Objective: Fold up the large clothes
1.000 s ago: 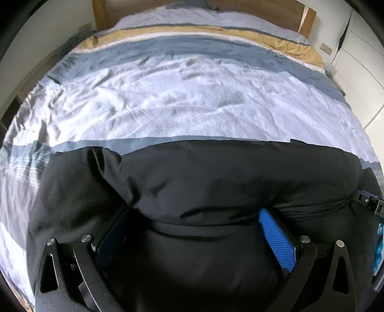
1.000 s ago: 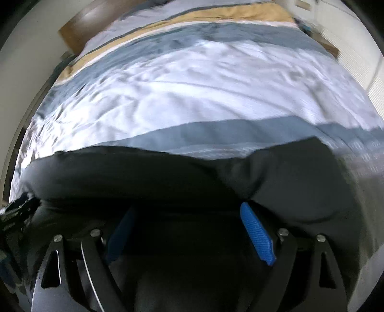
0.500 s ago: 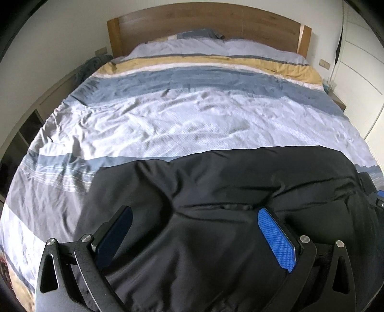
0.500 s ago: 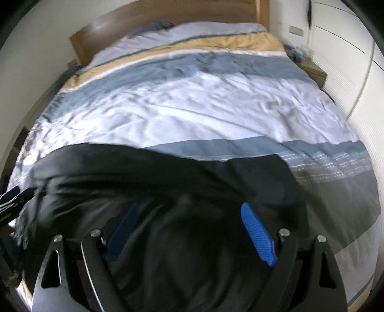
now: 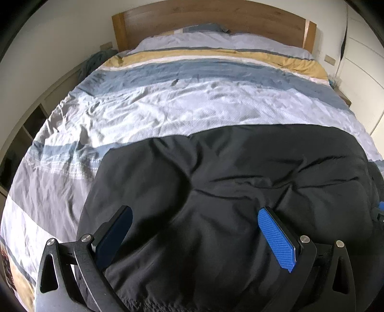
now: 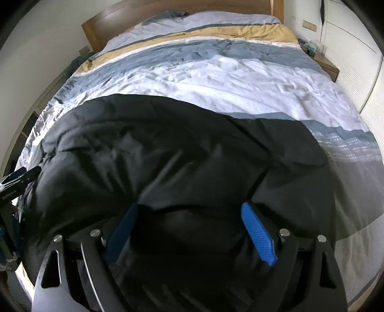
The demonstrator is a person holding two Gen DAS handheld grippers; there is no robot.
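Note:
A large black padded garment (image 5: 228, 172) lies spread across the near end of the bed; it also fills the lower half of the right wrist view (image 6: 168, 148). My left gripper (image 5: 195, 213) is open, its blue pads wide apart just above the garment's near left part, holding nothing. My right gripper (image 6: 189, 211) is open too, pads wide apart over the garment's near right part, with dark cloth lying between and under them. The left gripper's body shows at the left edge of the right wrist view (image 6: 14, 180).
The bed has a striped duvet (image 5: 192, 105) in white, blue, yellow and grey, with a wooden headboard (image 5: 211, 21) at the far end. Shelving (image 5: 26, 124) runs along the left side. A white wardrobe (image 6: 355, 62) and a nightstand (image 6: 326, 64) stand on the right.
Both grippers have pulled back and up from the garment. The fabric that bulged over the pads a second ago now lies flatter on the bed, and more of the bed shows.

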